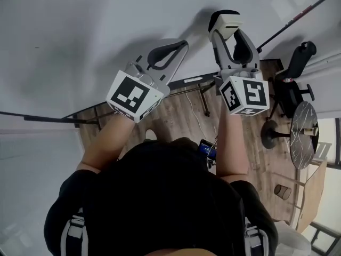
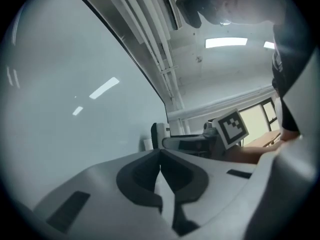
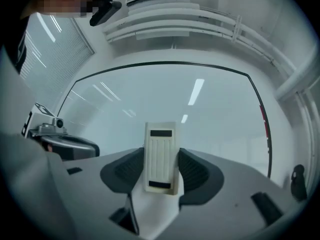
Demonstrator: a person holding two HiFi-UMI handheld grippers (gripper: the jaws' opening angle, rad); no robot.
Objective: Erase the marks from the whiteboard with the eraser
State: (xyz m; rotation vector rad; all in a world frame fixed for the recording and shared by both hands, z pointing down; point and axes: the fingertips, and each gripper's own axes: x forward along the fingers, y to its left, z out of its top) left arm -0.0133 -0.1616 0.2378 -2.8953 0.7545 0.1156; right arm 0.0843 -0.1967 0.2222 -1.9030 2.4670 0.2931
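Right tongs [image 3: 161, 167] clamped on eraser [image 3: 160, 141], upright between pads, held by long sides at mid-body.
Eraser up at whiteboard [image 3: 210, 109]; contact unclear.
Eraser probably light, stiff, smooth-sided, so may slip when rubbed sideways.
Left tongs [image 2: 161, 171] pinched together, empty.

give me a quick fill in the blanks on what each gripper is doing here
1. The eraser sits between the jaws of the ____ gripper.
2. The left gripper has its jaws ____, with nothing between them.
3. The wide white surface that both grippers face is a ____.

Missing words: right; shut; whiteboard
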